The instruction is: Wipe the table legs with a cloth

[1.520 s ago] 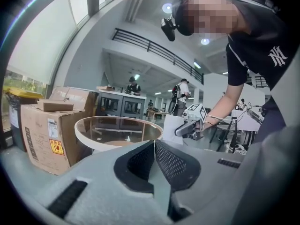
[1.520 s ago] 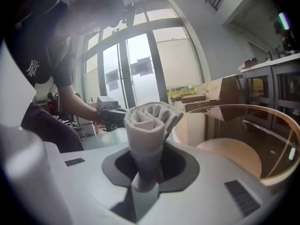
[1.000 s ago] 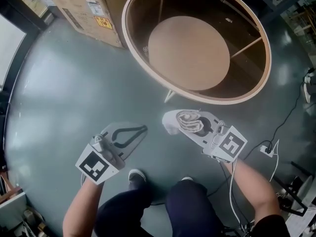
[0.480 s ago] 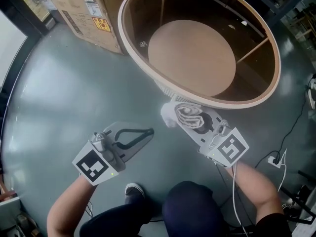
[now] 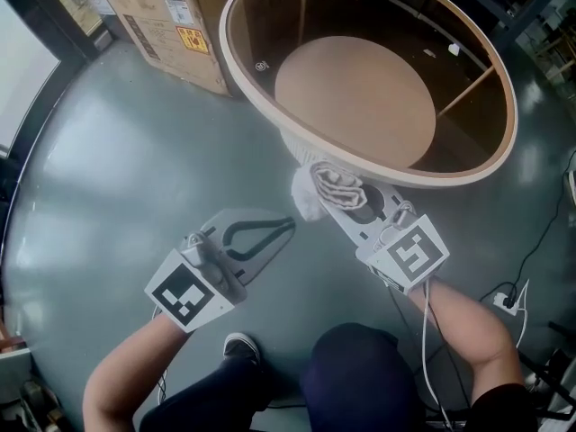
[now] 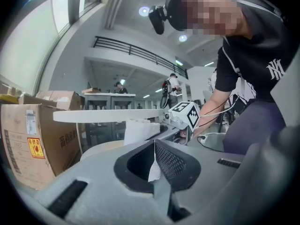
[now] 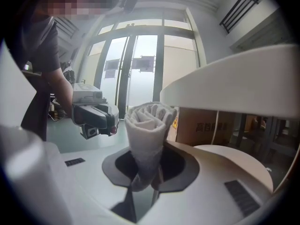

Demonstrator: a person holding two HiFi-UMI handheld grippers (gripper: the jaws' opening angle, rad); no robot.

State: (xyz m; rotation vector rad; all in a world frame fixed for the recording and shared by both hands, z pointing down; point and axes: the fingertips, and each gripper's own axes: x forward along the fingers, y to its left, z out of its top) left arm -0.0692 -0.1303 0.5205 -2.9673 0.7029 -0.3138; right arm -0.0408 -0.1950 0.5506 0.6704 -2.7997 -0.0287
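While the person stands on the grey floor, a cardboard box sits at far left, just beside the round table.

The left tool hovers low over the floor, well short of the table, with its tips pointing toward the right tool. Its jaws are pressed together into a closed loop. In the left gripper view, a pale sliver shows at their seam, and what it is cannot be told. It grips nothing else. A shoe shows below it.

The right tool is clamped on a rolled white cloth. In the right gripper view, the roll stands up out of the jaws, pinched at its lower end. The cloth sits right under the near edge of the table's rim, beside a pale leg that comes down from that rim. Whether cloth and leg touch cannot be told.

Inside the rim, a round brown shelf lies lower down. In the right gripper view, the rim arches over the cloth. At far right a white cord trails over the floor.
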